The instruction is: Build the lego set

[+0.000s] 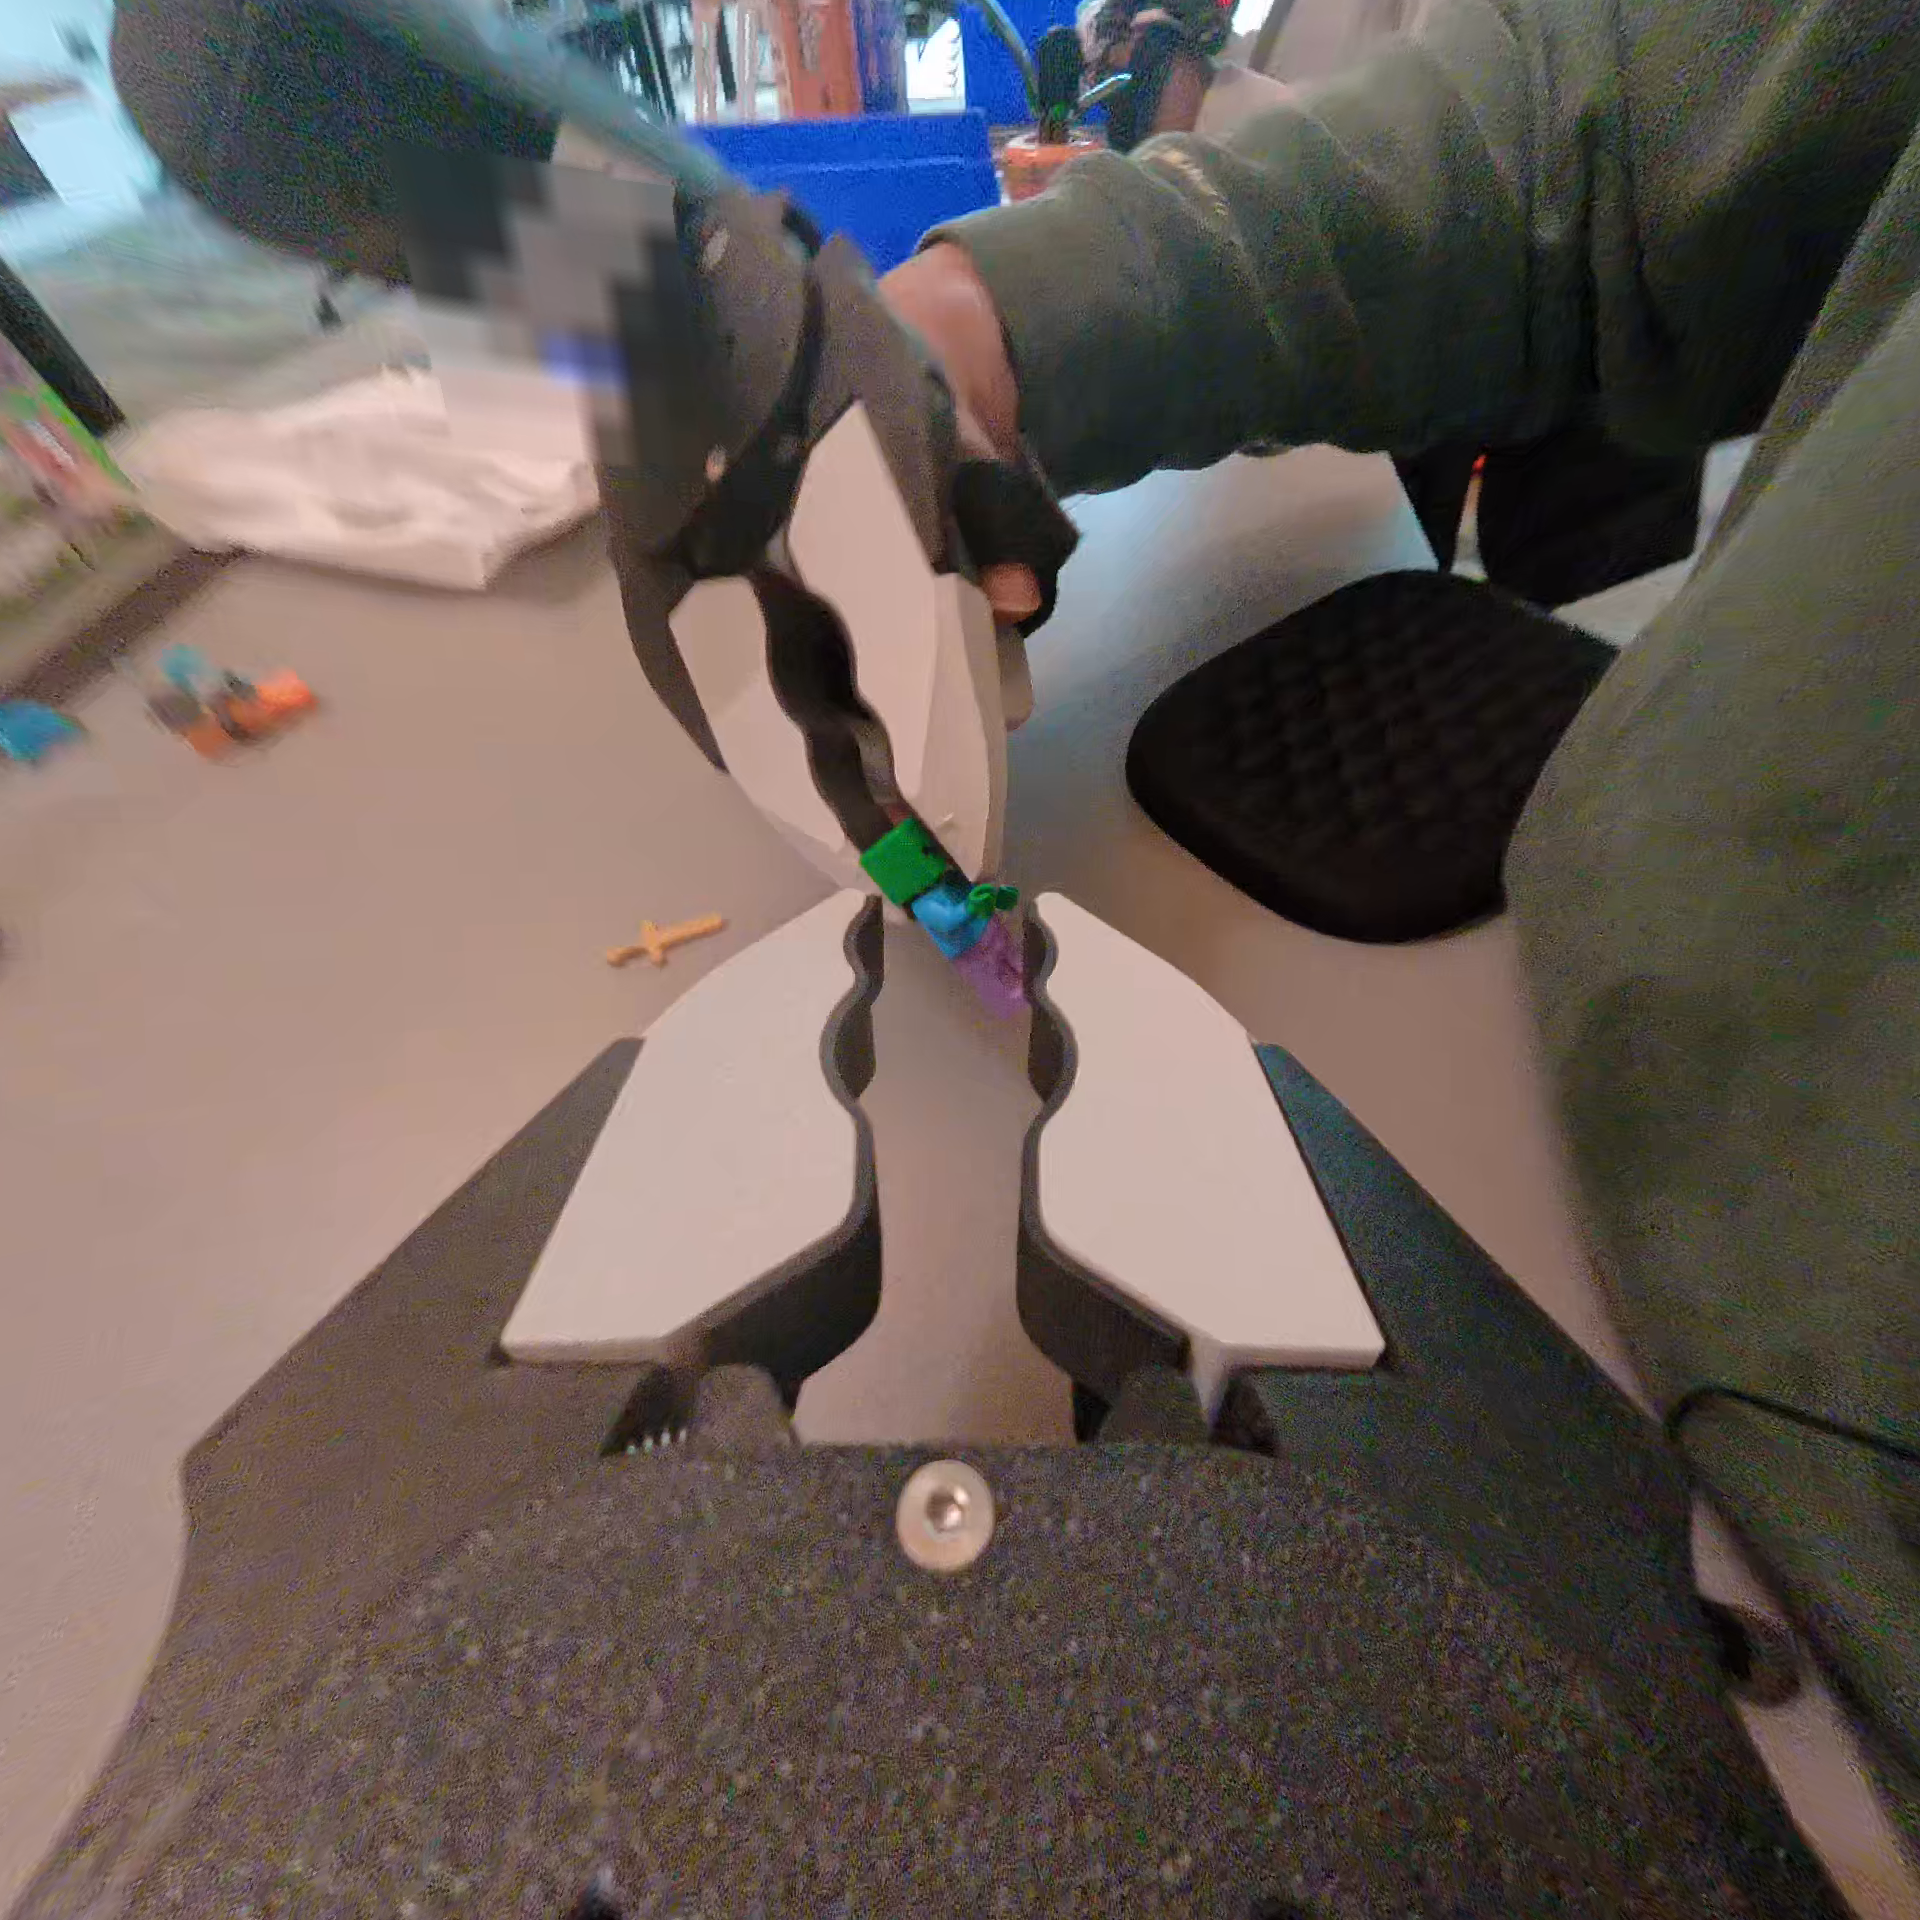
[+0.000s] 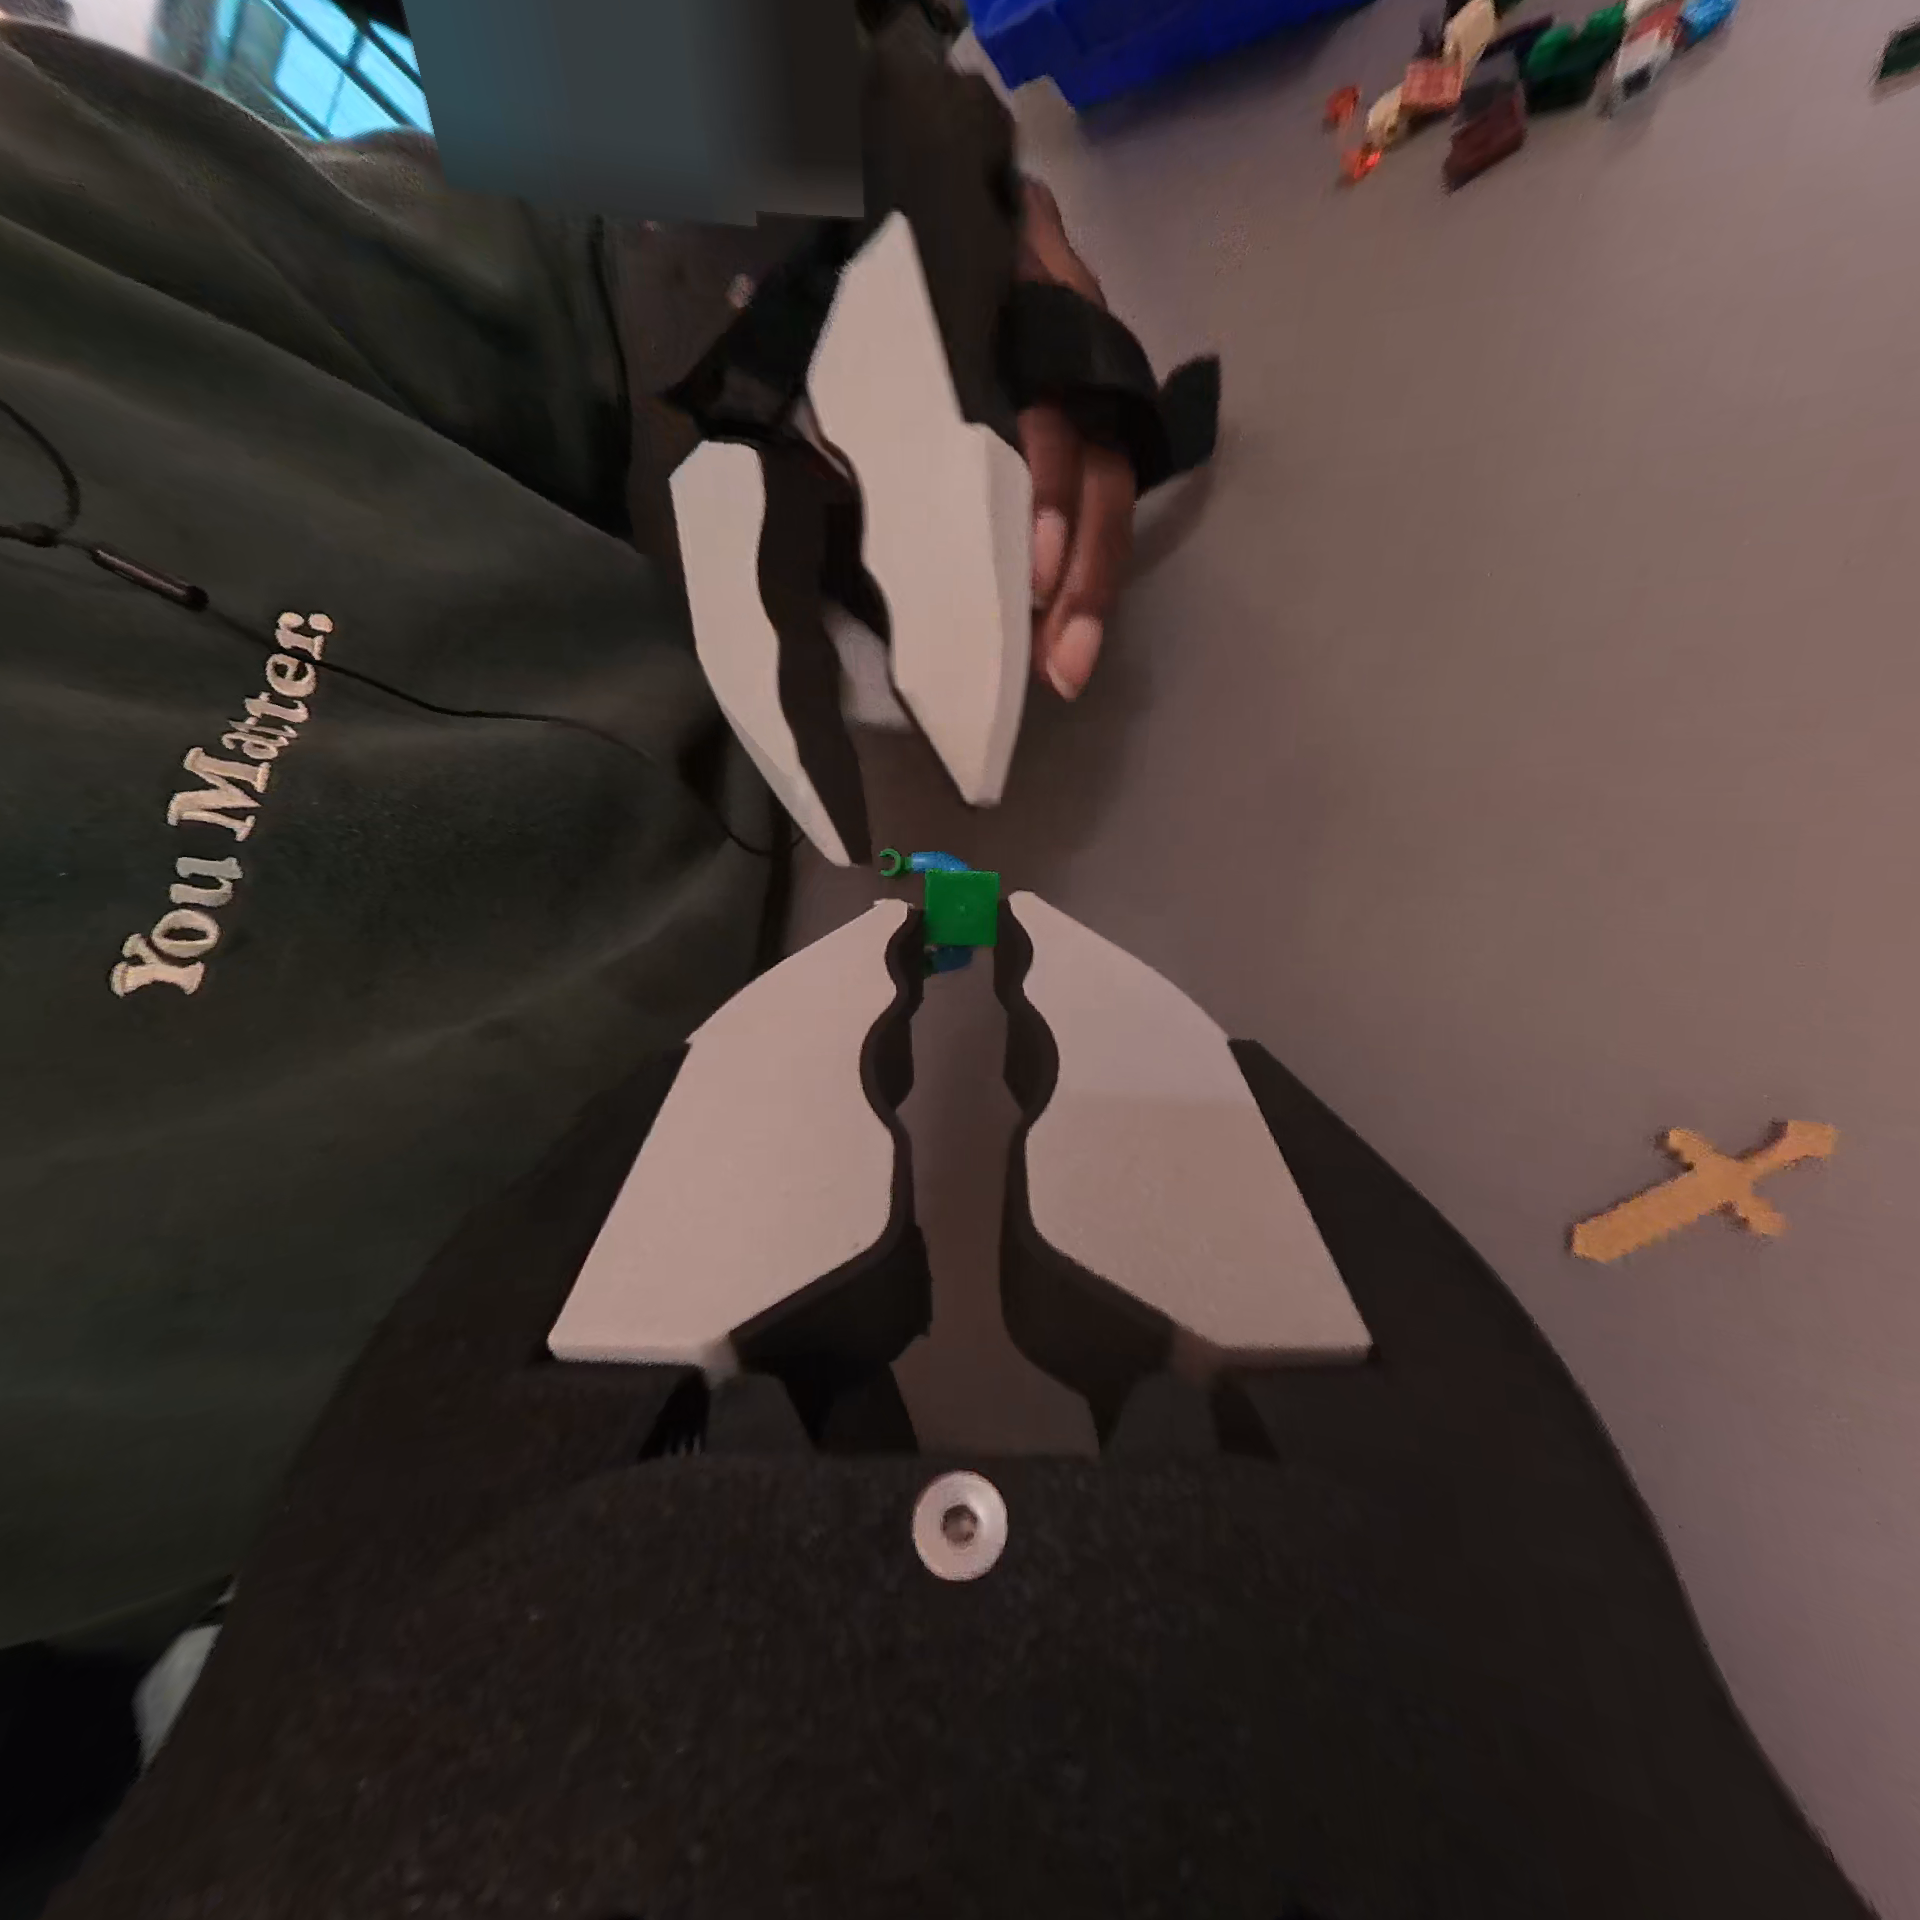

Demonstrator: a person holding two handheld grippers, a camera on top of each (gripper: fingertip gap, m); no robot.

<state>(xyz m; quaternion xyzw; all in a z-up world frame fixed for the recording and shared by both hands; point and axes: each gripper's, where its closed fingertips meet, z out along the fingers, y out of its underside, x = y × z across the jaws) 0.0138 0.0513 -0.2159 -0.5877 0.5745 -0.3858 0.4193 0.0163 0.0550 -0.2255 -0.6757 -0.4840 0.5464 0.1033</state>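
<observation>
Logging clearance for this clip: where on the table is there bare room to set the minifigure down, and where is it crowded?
Bare grey table lies between the gold sword and the orange-and-blue brick cluster. In the right wrist view there is more between the sword and the loose brick pile. It is crowded where both hand-held grippers meet around the minifigure, and beside the black mat.

the little figure [image 1: 940,909] has a bright green square head, a blue body, green hands and purple legs. each gripper has pale grey fingers [image 1: 727,1164] with black wavy pads, on a speckled dark grey body. the sword [image 2: 1704,1190] is golden tan. the table [image 1: 364,1039] is plain grey. the sleeve [image 1: 1299,312] is dark olive green. the bin [image 1: 862,171] is bright blue. the cushion [image 1: 1351,758] is black with a bumpy dot pattern. the cloth [image 1: 364,478] is white.
</observation>
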